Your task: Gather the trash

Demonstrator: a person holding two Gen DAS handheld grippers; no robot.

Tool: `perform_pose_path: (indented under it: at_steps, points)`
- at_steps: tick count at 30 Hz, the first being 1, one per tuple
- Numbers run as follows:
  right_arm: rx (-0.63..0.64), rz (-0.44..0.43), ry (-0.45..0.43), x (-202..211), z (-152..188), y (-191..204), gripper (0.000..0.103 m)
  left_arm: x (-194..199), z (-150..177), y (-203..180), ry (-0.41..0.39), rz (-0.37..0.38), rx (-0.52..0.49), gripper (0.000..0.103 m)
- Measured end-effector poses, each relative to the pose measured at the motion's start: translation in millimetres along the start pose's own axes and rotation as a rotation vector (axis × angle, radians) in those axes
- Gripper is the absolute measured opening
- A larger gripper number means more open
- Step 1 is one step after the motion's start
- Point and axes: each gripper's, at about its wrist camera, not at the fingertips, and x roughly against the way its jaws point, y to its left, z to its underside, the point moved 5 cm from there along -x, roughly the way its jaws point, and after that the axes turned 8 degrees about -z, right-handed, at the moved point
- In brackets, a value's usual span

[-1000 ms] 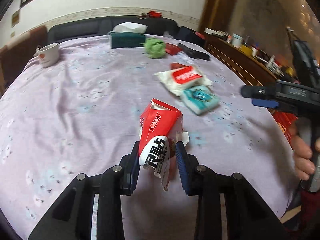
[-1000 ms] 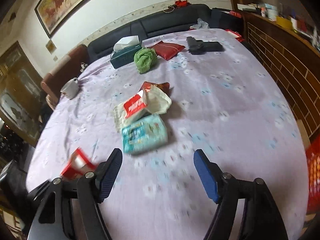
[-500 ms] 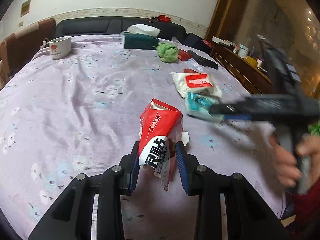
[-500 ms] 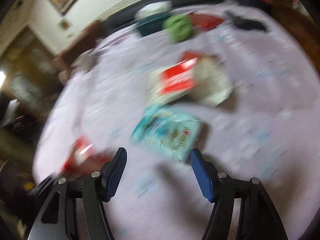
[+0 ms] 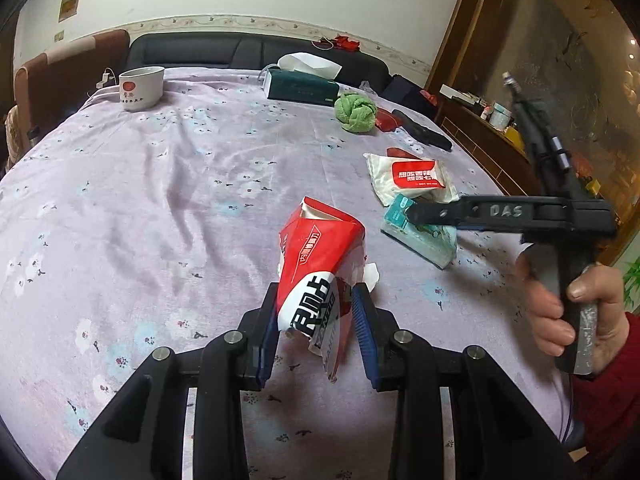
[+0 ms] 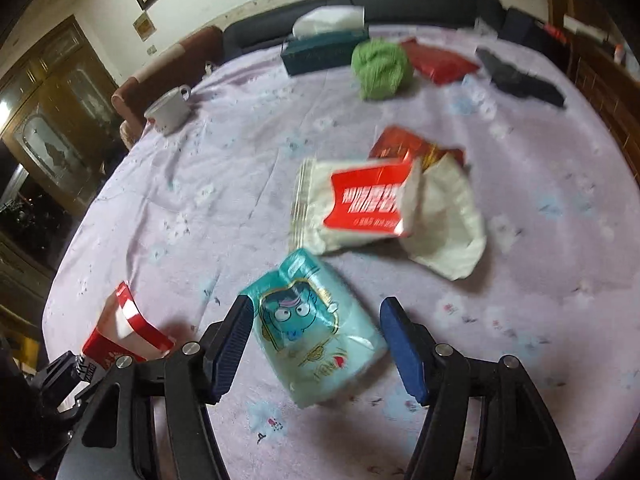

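Observation:
My left gripper [image 5: 318, 304] is shut on a crumpled red and white carton [image 5: 316, 256], held just above the lilac tablecloth; the same carton [image 6: 120, 332] shows at the lower left of the right wrist view. My right gripper [image 6: 316, 336] is open, its blue pads straddling a teal tissue pack [image 6: 316, 332] that lies flat on the cloth. In the left wrist view that right gripper [image 5: 412, 216] reaches over the teal tissue pack [image 5: 424, 236]. Beyond it lies a white wrapper with a red label [image 6: 368, 200], with a red foil wrapper [image 6: 400, 144] behind it.
At the far side stand a white mug [image 5: 141, 87], a dark green tissue box [image 5: 302, 87], a green cloth ball [image 5: 355, 112], a red packet [image 6: 442, 62] and a black object [image 6: 520, 80]. A wooden sideboard [image 5: 492, 148] runs along the right. A hand [image 5: 572, 308] grips the right tool.
My right gripper has swung in over the table and come down around the teal tissue pack. The left gripper keeps its hold on the red carton and has tilted slightly upward.

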Motion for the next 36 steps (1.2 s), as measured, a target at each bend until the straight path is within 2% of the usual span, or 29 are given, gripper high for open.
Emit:
perform_pose_path:
  at_steps: [2,3,4,5,6,11,14,17,23,28,36]
  points:
    - [0.034,-0.001,0.011,-2.2,6.5,8.1,0.070,-0.1,0.7,-0.1,0.001,0.003,-0.001,0.033]
    - [0.076,0.031,0.017,-3.3,11.5,15.0,0.070,-0.2,0.8,-0.1,0.002,0.003,-0.001,0.033]
    - [0.109,0.073,0.020,-4.6,14.7,18.9,0.066,-0.6,0.9,-0.2,0.004,0.002,-0.002,0.033]
    - [0.146,0.116,0.021,-6.0,18.0,22.3,0.056,-1.2,0.5,-0.3,0.005,0.001,-0.003,0.033]
    - [0.189,0.170,0.011,-6.3,21.2,26.6,0.054,-1.8,0.5,-1.0,0.008,-0.003,-0.007,0.033]
    - [0.141,0.201,-0.066,11.8,30.7,28.0,0.032,-1.2,0.8,0.4,0.004,-0.007,-0.002,0.033]
    - [0.101,0.189,-0.110,29.0,43.5,32.9,0.030,1.3,1.3,-1.1,-0.005,-0.008,-0.006,0.033]
    - [0.074,0.214,-0.176,46.4,59.4,39.6,0.030,5.1,3.1,-6.6,-0.021,-0.010,-0.015,0.033]
    - [0.004,0.240,-0.269,67.2,85.7,43.1,0.030,21.3,7.6,-34.9,-0.104,-0.040,-0.080,0.033]
    - [-0.008,0.254,-0.290,71.3,94.8,40.7,0.030,18.8,15.4,-44.1,-0.098,-0.044,-0.097,0.033]
    - [-0.028,0.271,-0.301,70.4,99.7,32.3,0.030,22.3,16.1,-38.7,-0.118,-0.057,-0.065,0.035]
